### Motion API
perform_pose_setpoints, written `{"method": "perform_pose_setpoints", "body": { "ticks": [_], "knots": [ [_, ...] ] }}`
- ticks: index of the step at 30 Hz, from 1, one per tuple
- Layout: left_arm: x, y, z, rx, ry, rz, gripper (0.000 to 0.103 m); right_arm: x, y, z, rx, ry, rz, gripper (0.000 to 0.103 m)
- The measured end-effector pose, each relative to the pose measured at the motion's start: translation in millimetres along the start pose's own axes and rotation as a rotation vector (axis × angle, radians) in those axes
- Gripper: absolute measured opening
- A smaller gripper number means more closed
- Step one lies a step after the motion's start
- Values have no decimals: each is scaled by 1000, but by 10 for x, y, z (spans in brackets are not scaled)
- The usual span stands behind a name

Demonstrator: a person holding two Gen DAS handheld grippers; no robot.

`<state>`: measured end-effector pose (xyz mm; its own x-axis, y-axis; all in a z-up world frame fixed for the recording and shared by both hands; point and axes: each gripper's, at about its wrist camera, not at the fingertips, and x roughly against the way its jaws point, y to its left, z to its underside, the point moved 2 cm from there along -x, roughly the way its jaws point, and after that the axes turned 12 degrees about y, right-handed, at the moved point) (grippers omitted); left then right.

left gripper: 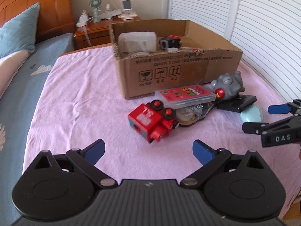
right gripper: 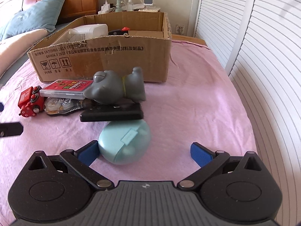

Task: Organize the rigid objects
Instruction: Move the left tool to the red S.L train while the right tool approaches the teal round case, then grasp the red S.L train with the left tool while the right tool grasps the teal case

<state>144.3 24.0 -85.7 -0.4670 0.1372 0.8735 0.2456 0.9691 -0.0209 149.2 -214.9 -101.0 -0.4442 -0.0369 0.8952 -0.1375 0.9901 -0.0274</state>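
Observation:
A pile of objects lies on the pink cloth before a cardboard box (left gripper: 169, 69) (right gripper: 116, 60): a red toy train (left gripper: 152, 123) (right gripper: 30, 101), a clear correction-tape dispenser (left gripper: 190, 114) (right gripper: 62, 106), a red card case (left gripper: 185, 95) (right gripper: 65, 89), a grey toy figure (left gripper: 227, 85) (right gripper: 116, 88), a black flat device (left gripper: 237, 103) (right gripper: 111, 113) and a light blue oval case (left gripper: 252, 115) (right gripper: 125, 143). My left gripper (left gripper: 148, 151) is open, just short of the train. My right gripper (right gripper: 144, 151) (left gripper: 263, 118) is open, its left finger beside the blue case.
The box holds a white plastic container (left gripper: 137, 42) (right gripper: 90, 30) and a small black and red toy (left gripper: 170, 42). A wooden nightstand (left gripper: 90, 32) with a fan and clutter stands behind. A bed with a blue pillow (left gripper: 17, 32) lies left. White louvred doors (right gripper: 263, 56) stand right.

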Motion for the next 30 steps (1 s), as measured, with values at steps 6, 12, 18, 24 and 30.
{"method": "perform_pose_setpoints", "body": {
  "ticks": [6,12,18,24,30],
  "knots": [
    [-119,-49,-192,-143,-4,58,99,4,-10,37,1,-18,1,103],
    [-277,-57,-308,-173,22,113,99,11,7,63,4,-27,0,103],
    [-186,-159,-211,-222,60,202,99,22,4,81,14,-34,-6,103],
    [-168,-240,-186,-316,6,79,98,24,1,98,19,-42,-9,103],
    [-137,-257,-179,-328,9,150,93,34,-7,123,27,-48,-14,103]
  ]
}}
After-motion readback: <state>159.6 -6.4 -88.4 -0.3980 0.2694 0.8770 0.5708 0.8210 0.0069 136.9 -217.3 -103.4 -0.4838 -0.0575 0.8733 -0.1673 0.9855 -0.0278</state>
